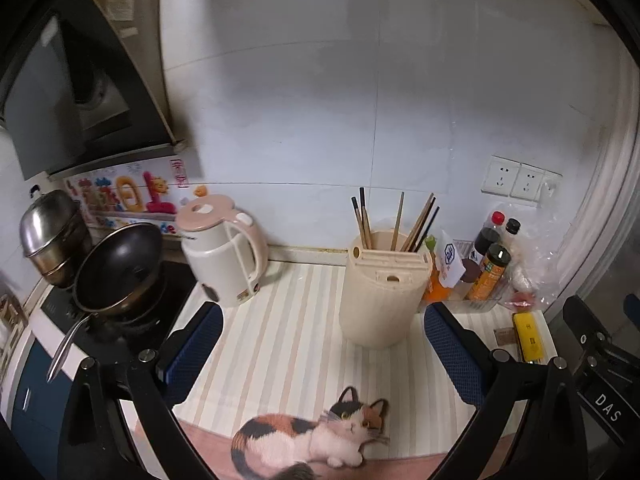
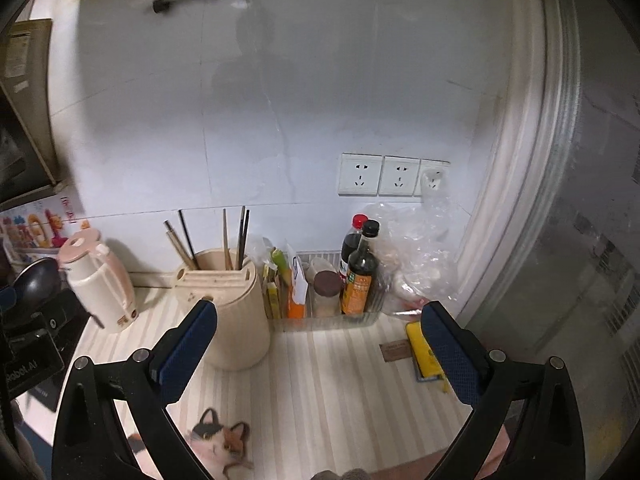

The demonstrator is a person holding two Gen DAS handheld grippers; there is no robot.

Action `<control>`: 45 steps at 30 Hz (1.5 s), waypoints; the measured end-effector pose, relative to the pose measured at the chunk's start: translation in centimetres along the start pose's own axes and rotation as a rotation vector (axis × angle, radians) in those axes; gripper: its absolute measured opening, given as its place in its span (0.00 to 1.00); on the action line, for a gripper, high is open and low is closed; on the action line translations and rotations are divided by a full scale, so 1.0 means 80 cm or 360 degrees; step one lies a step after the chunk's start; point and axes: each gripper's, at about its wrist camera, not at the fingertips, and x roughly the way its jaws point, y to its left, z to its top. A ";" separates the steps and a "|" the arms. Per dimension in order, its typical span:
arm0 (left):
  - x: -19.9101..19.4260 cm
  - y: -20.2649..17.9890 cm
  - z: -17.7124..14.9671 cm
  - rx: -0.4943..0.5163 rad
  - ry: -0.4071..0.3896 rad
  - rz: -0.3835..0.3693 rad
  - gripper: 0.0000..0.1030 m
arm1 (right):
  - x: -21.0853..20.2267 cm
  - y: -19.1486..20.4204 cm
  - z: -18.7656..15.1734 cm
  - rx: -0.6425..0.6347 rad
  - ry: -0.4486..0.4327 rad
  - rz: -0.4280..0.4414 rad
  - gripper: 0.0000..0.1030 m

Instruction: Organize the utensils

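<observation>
A beige utensil holder (image 1: 380, 292) stands upright on the striped counter mat (image 1: 280, 340), with several chopsticks (image 1: 400, 222) sticking up from it. It also shows in the right wrist view (image 2: 232, 308) with its chopsticks (image 2: 226, 242). My left gripper (image 1: 322, 346) is open and empty, a little in front of the holder. My right gripper (image 2: 320, 348) is open and empty, with the holder just behind its left finger.
A pink and white kettle (image 1: 224, 252) stands left of the holder. A black pan (image 1: 120, 268) and steel pots (image 1: 52, 232) sit on the stove at left. A clear tray of sauce bottles (image 2: 352, 276), a plastic bag (image 2: 420, 248) and a yellow object (image 2: 424, 350) lie at right.
</observation>
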 end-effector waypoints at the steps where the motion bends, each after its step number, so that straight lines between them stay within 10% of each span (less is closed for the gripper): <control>1: -0.010 0.000 -0.006 0.0007 -0.0003 0.0006 1.00 | -0.008 -0.002 -0.004 -0.0001 0.0000 0.0008 1.00; 20: -0.097 0.005 -0.053 0.0046 0.0025 0.0029 1.00 | -0.121 -0.025 -0.045 0.0002 -0.0012 0.0081 1.00; 45: -0.085 0.028 -0.074 0.0007 0.0085 0.0055 1.00 | -0.116 -0.006 -0.064 -0.0071 0.0055 0.0085 1.00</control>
